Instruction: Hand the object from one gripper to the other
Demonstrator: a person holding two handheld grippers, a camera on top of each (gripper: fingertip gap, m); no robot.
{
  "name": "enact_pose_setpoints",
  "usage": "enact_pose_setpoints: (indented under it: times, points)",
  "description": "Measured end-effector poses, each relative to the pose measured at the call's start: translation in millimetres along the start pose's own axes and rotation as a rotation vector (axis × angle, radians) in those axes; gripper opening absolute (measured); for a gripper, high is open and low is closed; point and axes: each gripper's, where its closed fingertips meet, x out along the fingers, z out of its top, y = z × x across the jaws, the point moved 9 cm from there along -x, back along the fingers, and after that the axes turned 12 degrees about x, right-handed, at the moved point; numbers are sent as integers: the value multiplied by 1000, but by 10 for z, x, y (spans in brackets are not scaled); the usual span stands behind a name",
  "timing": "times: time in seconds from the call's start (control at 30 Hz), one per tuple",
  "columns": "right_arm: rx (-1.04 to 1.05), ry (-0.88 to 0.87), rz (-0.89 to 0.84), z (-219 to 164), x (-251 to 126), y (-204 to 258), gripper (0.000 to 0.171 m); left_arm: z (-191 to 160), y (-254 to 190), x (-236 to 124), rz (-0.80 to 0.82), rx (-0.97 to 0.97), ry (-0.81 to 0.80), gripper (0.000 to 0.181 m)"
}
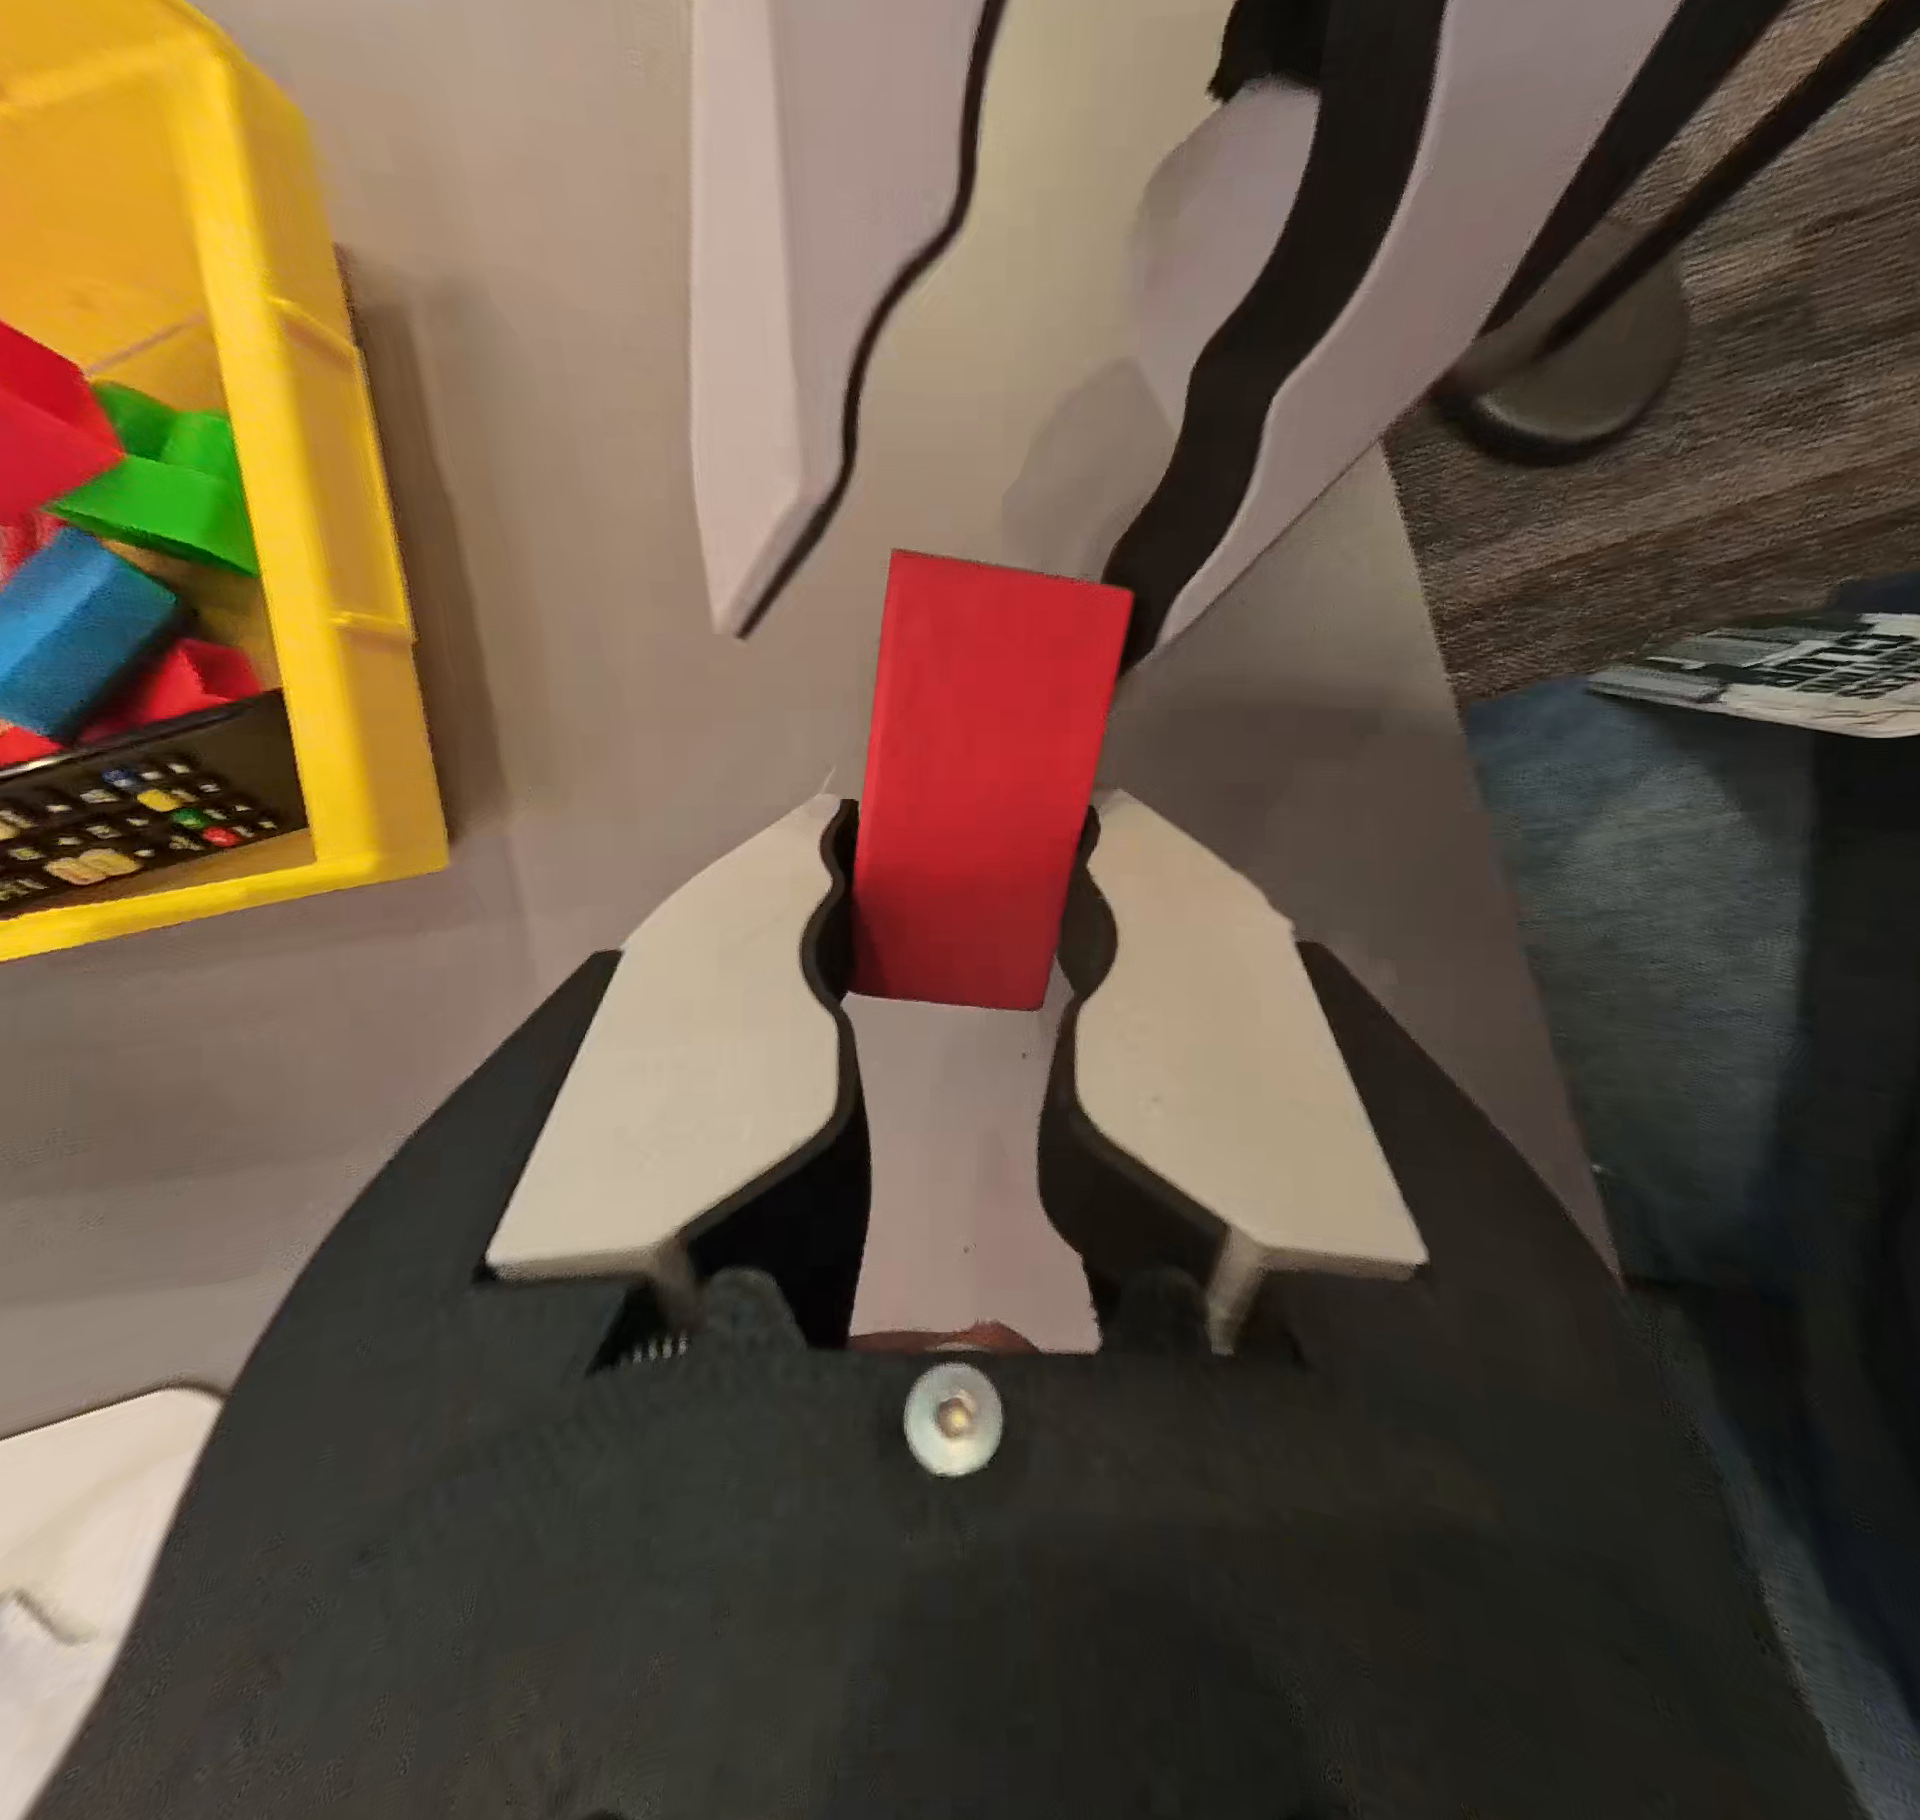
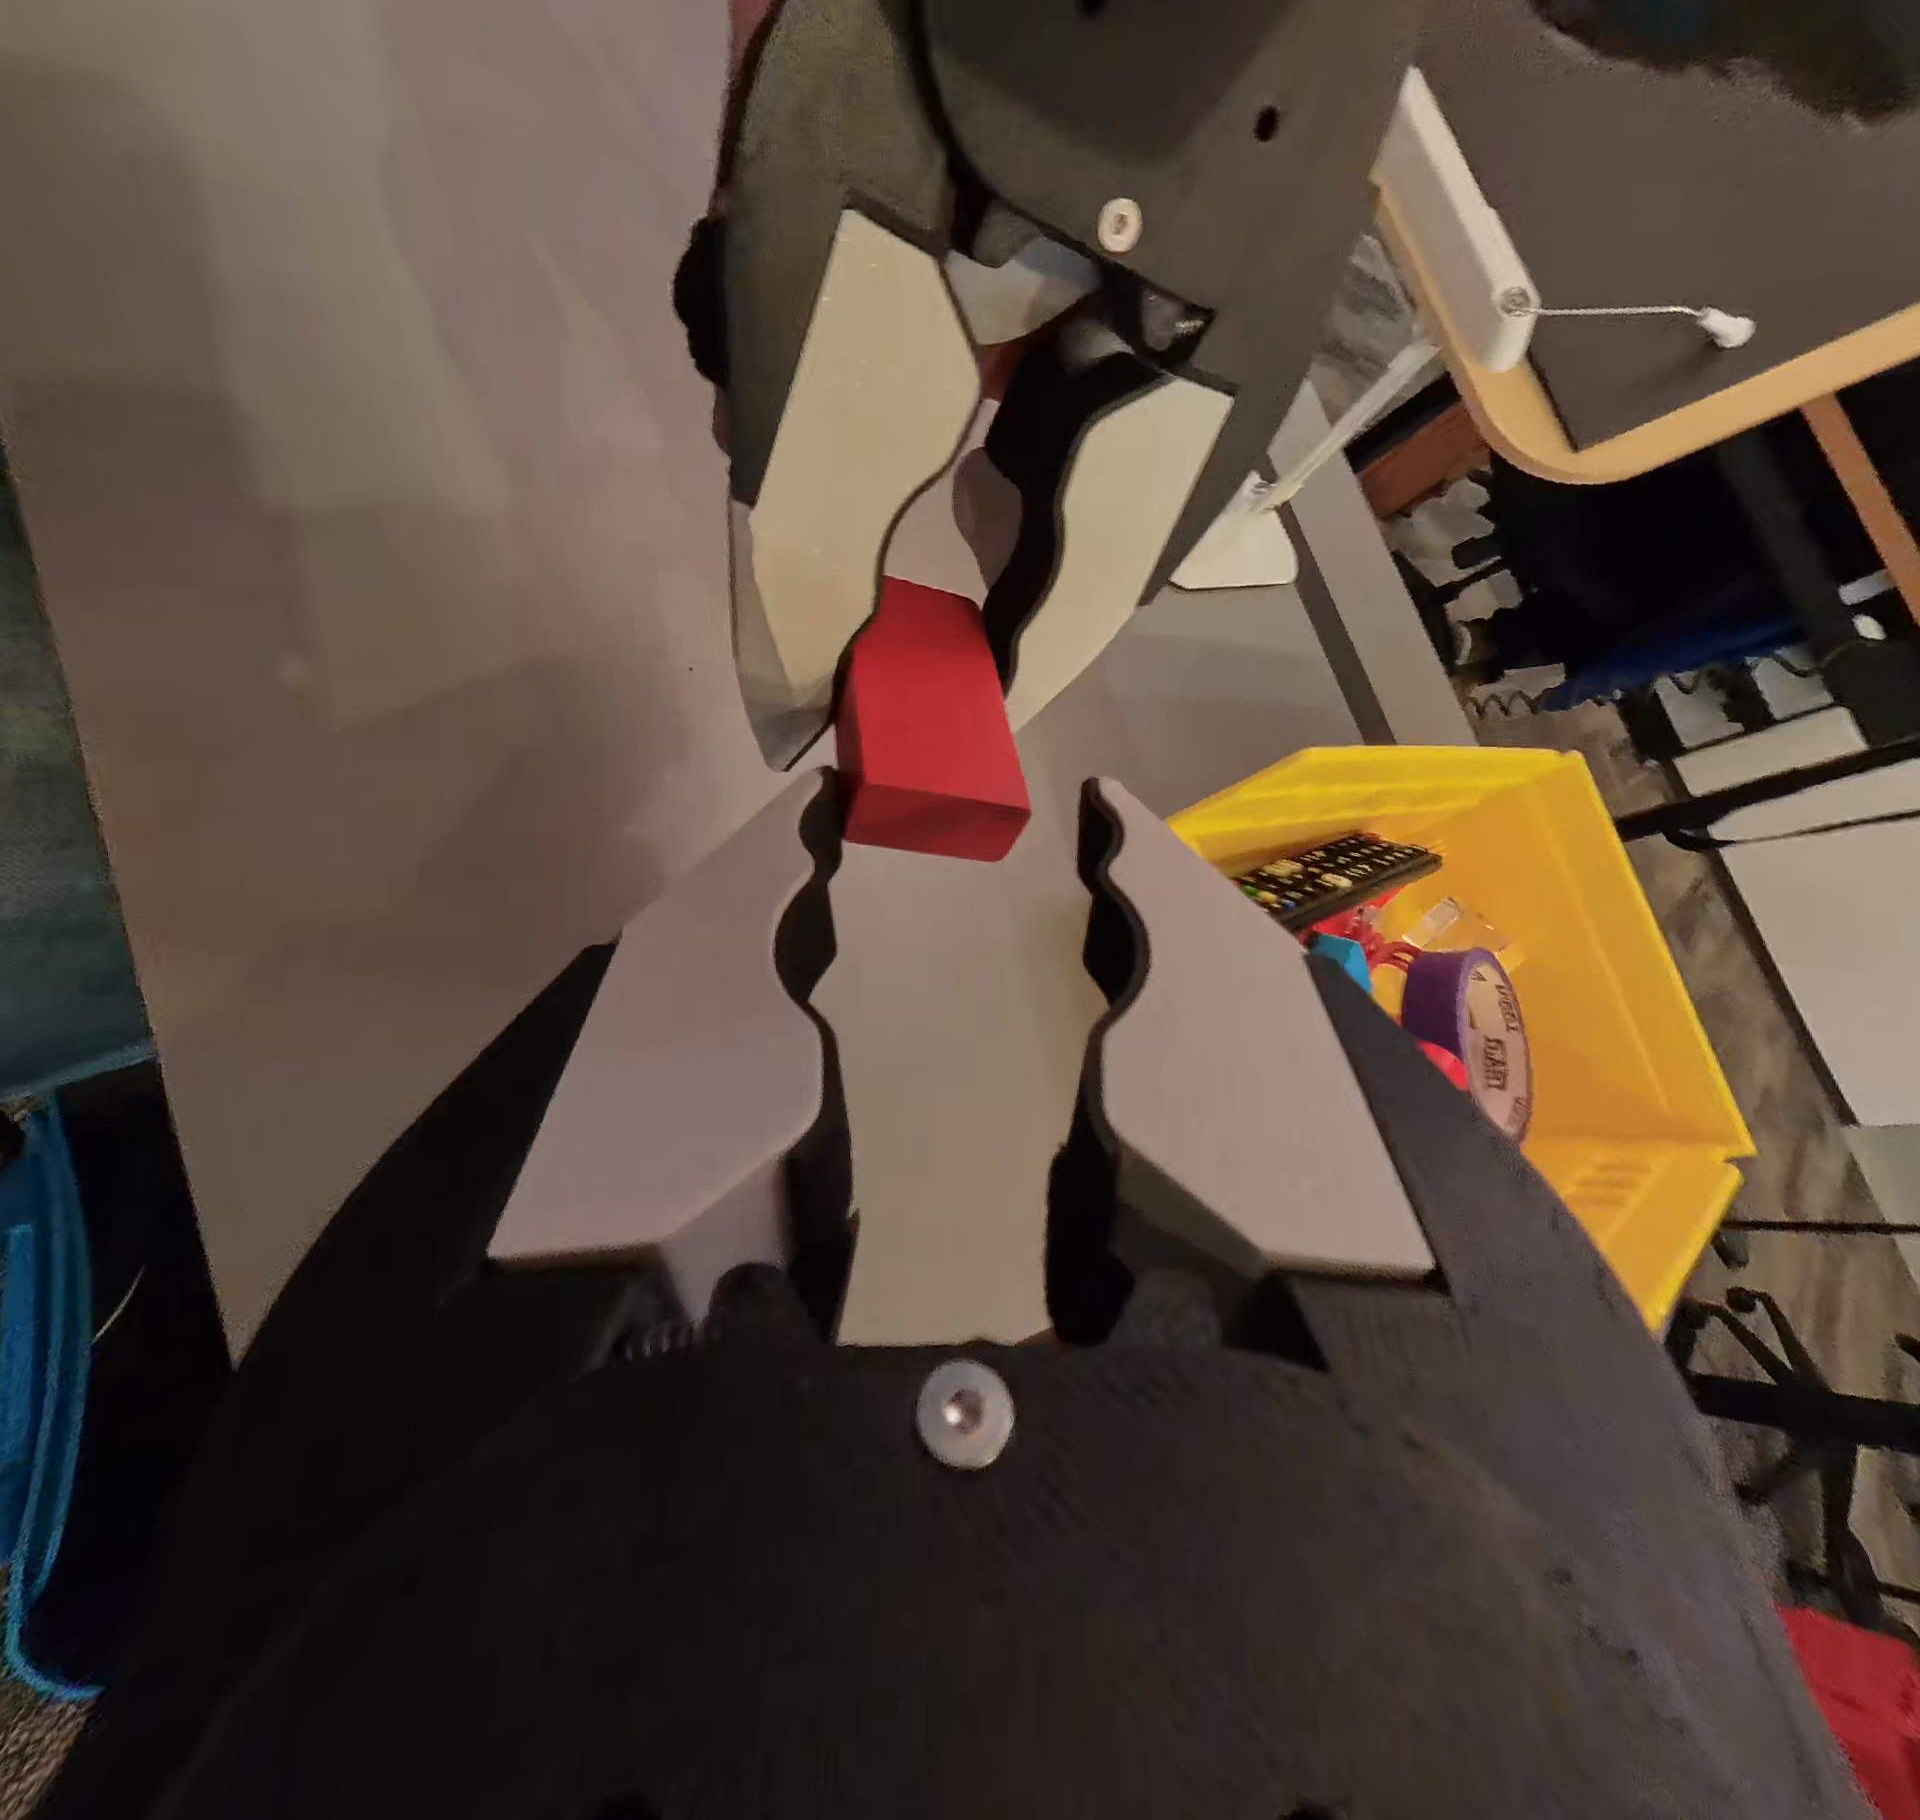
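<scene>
A red rectangular block (image 1: 977,783) is held upright above the grey table. My left gripper (image 1: 966,825) is shut on its lower half. In the left wrist view my right gripper (image 1: 935,622) comes in from above, open, with its fingertips on either side of the block's free end. In the right wrist view my right gripper (image 2: 956,788) is open, and the block's end (image 2: 925,742) sits just at its tips, close to the left finger and apart from the right one. The left gripper (image 2: 909,690) grips the block's far end there.
A yellow bin (image 1: 312,420) stands on the grey table (image 1: 520,212) beside the grippers; it holds coloured blocks, a black remote (image 1: 135,825) and a purple tape roll (image 2: 1475,1022). The table edge, wood floor and a person's jeans leg (image 1: 1662,939) lie to the right. The grippers are tip to tip, or close to it.
</scene>
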Motion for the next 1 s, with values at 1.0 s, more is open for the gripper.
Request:
enact_pose_setpoints:
  times: [1.0]
  points:
    - [713, -302, 348, -217, -48, -177, 31, 65, -139, -139, 445, 248, -46, 60]
